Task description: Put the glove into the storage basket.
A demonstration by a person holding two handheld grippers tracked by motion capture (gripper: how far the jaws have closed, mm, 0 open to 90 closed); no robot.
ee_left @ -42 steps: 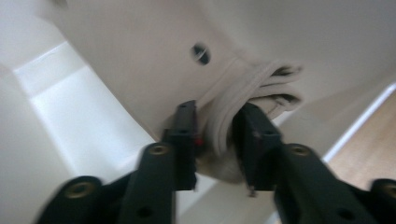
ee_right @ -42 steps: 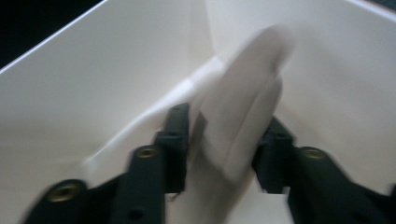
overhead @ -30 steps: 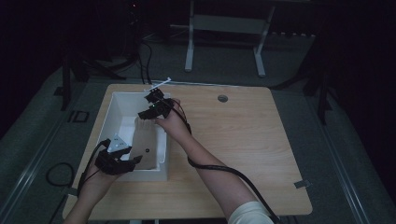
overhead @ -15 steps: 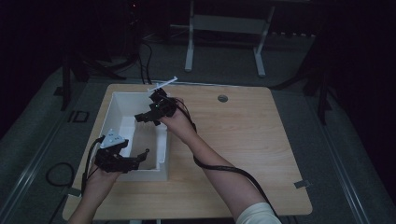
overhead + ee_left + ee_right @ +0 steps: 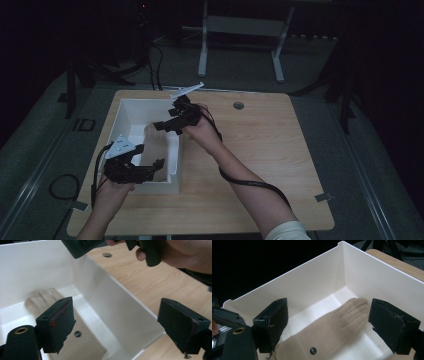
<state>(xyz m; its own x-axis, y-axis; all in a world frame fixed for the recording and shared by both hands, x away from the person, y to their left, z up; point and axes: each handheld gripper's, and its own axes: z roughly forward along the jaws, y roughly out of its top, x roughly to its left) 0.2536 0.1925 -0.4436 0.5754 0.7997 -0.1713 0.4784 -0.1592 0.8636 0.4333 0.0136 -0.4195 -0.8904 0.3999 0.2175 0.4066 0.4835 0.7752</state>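
Note:
A beige glove point(image 5: 342, 317) lies flat on the floor of a white bin point(image 5: 312, 282), fingers toward the far corner. My right gripper point(image 5: 327, 322) hovers open above it, its jaws just having been opening with nothing pressed between them. In the high view the right gripper point(image 5: 162, 127) hangs over the bin's point(image 5: 175, 160) right wall. My left gripper point(image 5: 152, 169) is at the bin's near end. Its jaws have just been opening too, and the left gripper point(image 5: 120, 320) stands open astride the bin wall point(image 5: 120, 305), with the glove's fingers point(image 5: 42, 296) beyond.
The bin sits on the left part of a wooden table point(image 5: 260, 150) that has a round hole point(image 5: 238, 105) near its far edge. A cable trails from the right forearm across the table. A metal stand point(image 5: 240, 30) is on the floor behind.
Both hands have risen from inside the bin and both pairs of jaws have spread apart. The right gripper has drawn toward the bin's right wall. The glove stays on the bin floor.

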